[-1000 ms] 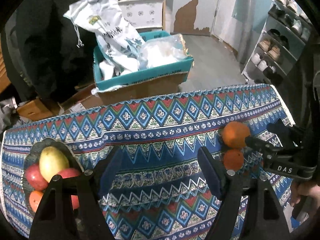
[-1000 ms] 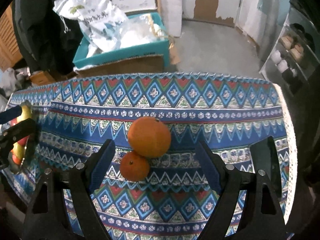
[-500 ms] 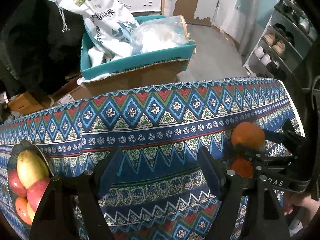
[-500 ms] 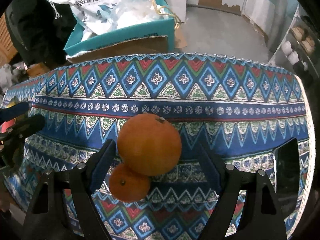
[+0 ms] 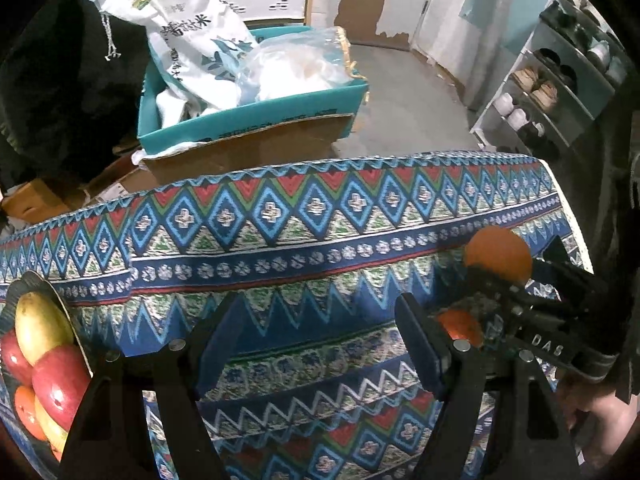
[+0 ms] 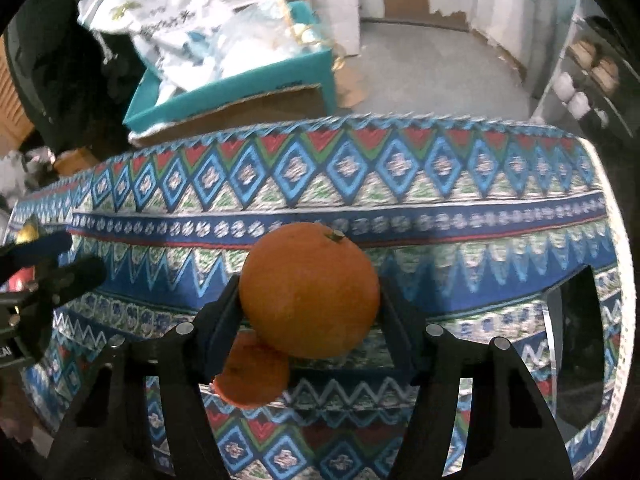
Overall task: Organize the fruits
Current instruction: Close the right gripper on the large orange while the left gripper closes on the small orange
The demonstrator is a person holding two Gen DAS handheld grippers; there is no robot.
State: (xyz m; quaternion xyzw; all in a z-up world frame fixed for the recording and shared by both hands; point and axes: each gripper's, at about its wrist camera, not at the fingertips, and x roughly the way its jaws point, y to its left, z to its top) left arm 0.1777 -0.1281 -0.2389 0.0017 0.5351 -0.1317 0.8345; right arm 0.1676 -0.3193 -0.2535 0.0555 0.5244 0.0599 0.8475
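The right gripper (image 6: 310, 300) has just been closing and is now clenched on the large orange (image 6: 310, 292), one black pad against each flank at about its widest girth, stem end tipped up and away. That is the sensible place to hold it: a round, firm fruit with a dimpled, slightly waxy peel will likely squirt out of a grasp set too high or too low, and it probably carries some weight for its size, so a hold across the middle should keep it from rolling. It looks stiff enough to take moderate squeeze without bruising.

Just below and touching it lies a small orange (image 6: 252, 376), smoother and flatter, resting on the worktop (image 6: 440, 216), which is draped in a woven cloth of blue, red and green diamonds and zigzags; the coarse weave should stop loose fruit from rolling.

The left gripper (image 5: 304, 344) hangs released over bare cloth, nothing between its jaws. At the far left edge sits a dark bowl (image 5: 44, 292) heaped with a yellow-green mango (image 5: 40, 328), red apples (image 5: 60, 384) and more orange fruit
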